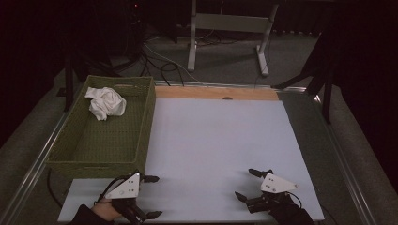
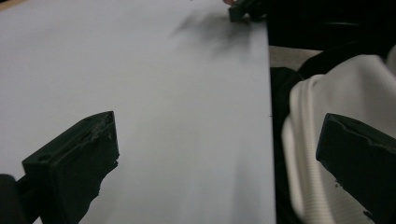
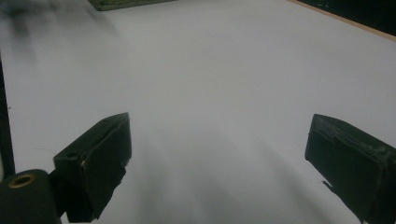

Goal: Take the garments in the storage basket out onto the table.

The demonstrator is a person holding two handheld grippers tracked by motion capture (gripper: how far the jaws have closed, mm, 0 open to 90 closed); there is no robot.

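We see a white sheet point(image 1: 216, 150) covering the table, with a green woven basket point(image 1: 141, 136) along its 9 o'clock side. A crumpled white cloth point(image 1: 106, 102) lies in the basket's far corner, toward 11 o'clock. Our left gripper point(image 1: 152, 197) sits at about 7 o'clock on the sheet's near edge, just beside the basket's near wall, its jaws spread wide and holding nothing. Our right gripper point(image 1: 248, 184) rests at about 5 o'clock, jaws likewise wide apart and empty. In the left gripper view a white ribbed garment point(image 2: 327, 140) shows past the sheet's edge.
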